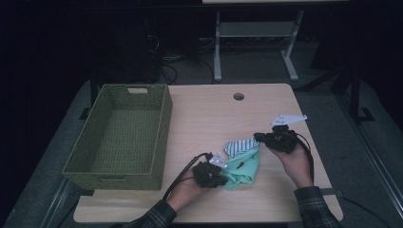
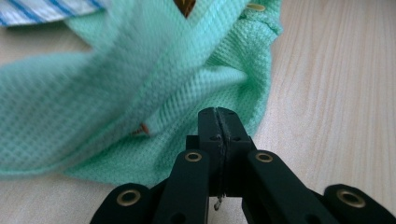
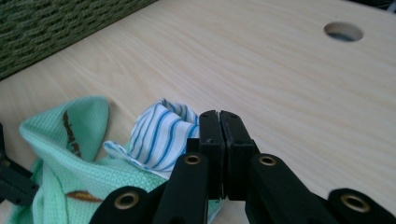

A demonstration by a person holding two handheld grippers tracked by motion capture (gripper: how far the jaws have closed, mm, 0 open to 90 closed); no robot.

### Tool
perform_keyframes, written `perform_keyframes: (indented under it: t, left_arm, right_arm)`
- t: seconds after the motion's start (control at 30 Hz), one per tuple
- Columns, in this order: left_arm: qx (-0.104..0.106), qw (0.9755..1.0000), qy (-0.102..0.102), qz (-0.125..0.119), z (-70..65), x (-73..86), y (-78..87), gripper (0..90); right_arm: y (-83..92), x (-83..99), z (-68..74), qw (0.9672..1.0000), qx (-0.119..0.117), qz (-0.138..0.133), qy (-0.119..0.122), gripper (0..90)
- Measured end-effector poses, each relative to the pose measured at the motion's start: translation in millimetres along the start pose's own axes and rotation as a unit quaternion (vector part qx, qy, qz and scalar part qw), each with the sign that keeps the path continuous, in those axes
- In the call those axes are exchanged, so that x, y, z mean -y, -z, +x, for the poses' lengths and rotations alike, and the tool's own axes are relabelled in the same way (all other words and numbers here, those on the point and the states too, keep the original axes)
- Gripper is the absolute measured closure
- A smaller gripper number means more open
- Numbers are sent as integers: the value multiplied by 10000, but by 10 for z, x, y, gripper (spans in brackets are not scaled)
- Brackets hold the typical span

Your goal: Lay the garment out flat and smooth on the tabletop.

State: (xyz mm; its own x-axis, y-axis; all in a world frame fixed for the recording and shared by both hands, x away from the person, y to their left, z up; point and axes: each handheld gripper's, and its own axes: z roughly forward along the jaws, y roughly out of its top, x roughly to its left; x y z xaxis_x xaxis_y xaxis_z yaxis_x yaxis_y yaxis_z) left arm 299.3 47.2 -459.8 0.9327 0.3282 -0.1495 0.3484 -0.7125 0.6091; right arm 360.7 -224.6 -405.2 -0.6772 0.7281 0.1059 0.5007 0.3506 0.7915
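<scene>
A crumpled mint-green waffle-knit garment (image 1: pixel 244 167) with blue-striped white lining lies diagonally, lower-left to upper-right; the left gripper (image 1: pixel 219 176) and right gripper (image 1: pixel 260 137) are both clamped on it.

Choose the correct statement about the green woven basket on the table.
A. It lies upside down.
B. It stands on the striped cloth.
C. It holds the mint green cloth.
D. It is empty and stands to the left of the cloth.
D: the green woven basket stands upright with its bare bottom visible, and the mint green cloth lies on the table to its right.
</scene>
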Motion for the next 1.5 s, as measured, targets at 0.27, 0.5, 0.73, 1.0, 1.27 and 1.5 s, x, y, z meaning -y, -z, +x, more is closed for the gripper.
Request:
perform_keyframes:
  t: [0.27, 0.5, 0.73, 1.0, 1.27, 1.5]
  left_arm:
    - [6, 10000, -21, -11, 9, 1, -1, 889]
    - [12, 10000, 40, -48, 3, 2, -7, 890]
    - [6, 10000, 69, -32, 3, 2, -4, 892]
    - [48, 9999, 101, -53, 6, 3, -4, 892]
    - [177, 9997, 148, -114, 19, 9, -8, 825]
    - [-182, 9996, 34, -220, 90, -57, 150, 695]
  right_arm:
    - [-16, -292, 12, 9992, 363, -61, 182, 886]
    - [-125, -517, -110, 9971, 738, 31, 202, 887]
    - [-274, -567, -292, 9950, 976, 160, 128, 888]
    - [-668, -449, -483, 9916, 1128, 639, 28, 890]
    - [-716, -299, -492, 9933, 1010, 544, -114, 710]
    - [-450, -171, -367, 9960, 850, 253, -73, 668]
